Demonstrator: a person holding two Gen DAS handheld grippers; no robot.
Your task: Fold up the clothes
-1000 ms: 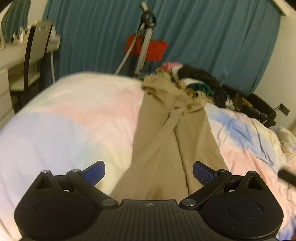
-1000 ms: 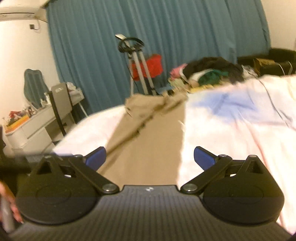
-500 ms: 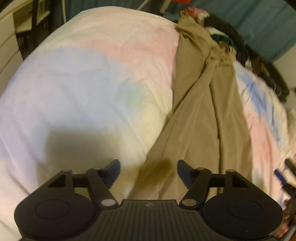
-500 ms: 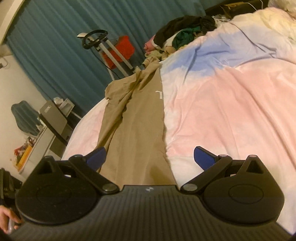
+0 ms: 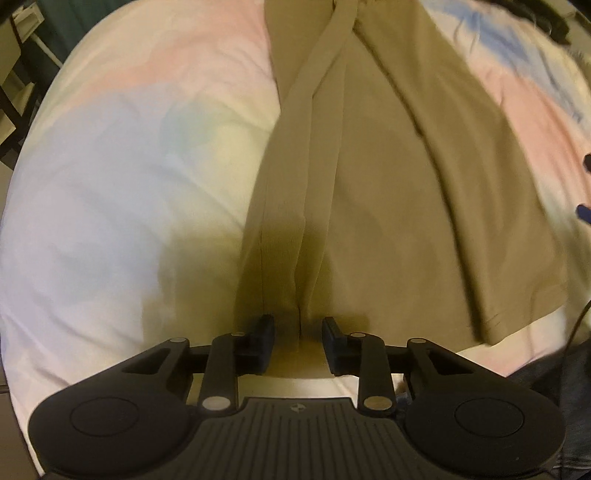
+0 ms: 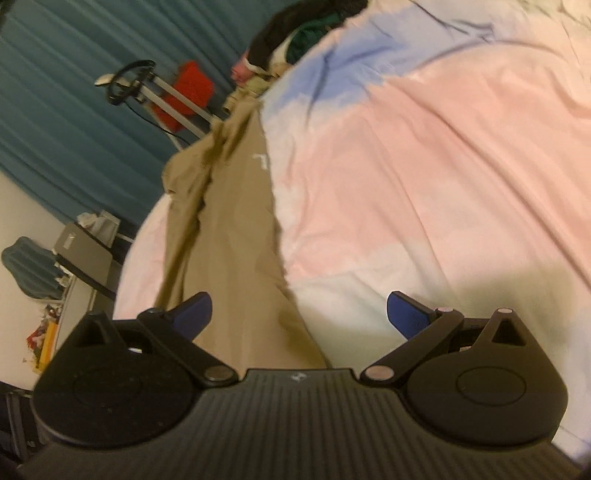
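Tan trousers (image 5: 388, 206) lie lengthwise on a pastel bedsheet (image 5: 110, 192), their near hem by the bed's front edge. My left gripper (image 5: 298, 332) points steeply down at that hem. Its jaws are closing, and a raised ridge of tan cloth stands between the dark pads (image 5: 264, 332), with gaps showing on both sides. My right gripper (image 6: 299, 310) stands wide open, low over the right edge of the trousers (image 6: 229, 236). One blue pad (image 6: 195, 310) is over the cloth, the other over the bedsheet (image 6: 443, 177). Nothing is between its jaws.
A heap of dark and green clothes (image 6: 295, 33) sits at the bed's far end. Beyond it, a metal stand (image 6: 147, 88) and a red object (image 6: 192, 88) are in front of a teal curtain. A desk and chair (image 6: 85, 240) are left of the bed.
The left gripper tipped down onto the near end of the trousers and its jaws narrowed around a cloth ridge. The right gripper rolled and sank closer to the bed, jaws still wide.
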